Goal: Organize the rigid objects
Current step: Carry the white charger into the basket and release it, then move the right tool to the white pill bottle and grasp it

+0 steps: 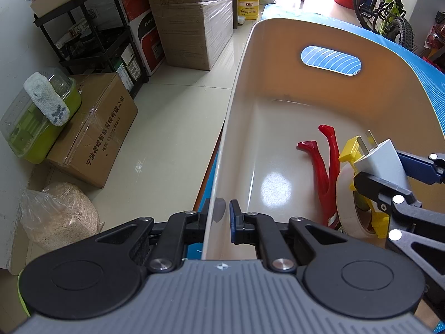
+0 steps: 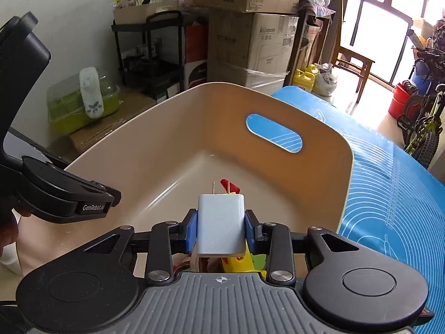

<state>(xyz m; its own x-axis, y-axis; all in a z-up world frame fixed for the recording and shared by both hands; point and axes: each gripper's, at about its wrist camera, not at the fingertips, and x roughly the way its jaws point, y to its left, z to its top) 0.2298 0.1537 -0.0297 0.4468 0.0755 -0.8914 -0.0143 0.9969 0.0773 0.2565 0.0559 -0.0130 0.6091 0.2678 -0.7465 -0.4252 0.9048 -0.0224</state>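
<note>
The left gripper (image 1: 219,217) pinches the bin (image 1: 278,89) rim steady while the right gripper's (image 2: 221,229) fingers pinch a white charger (image 2: 221,222) above it.

glossy plastic bin (image 1: 278,89), matt white charger (image 2: 221,222)

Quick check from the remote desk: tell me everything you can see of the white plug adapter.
The white plug adapter is a small, rounded rectangular block, apparently matte plastic, with two flat metal prongs pointing away from the camera. The right gripper is shut on it, a blue pad pressed to each side. It hangs above the inside of the beige bin, over a roll of tape and red and yellow items, touching only the pads.
</note>
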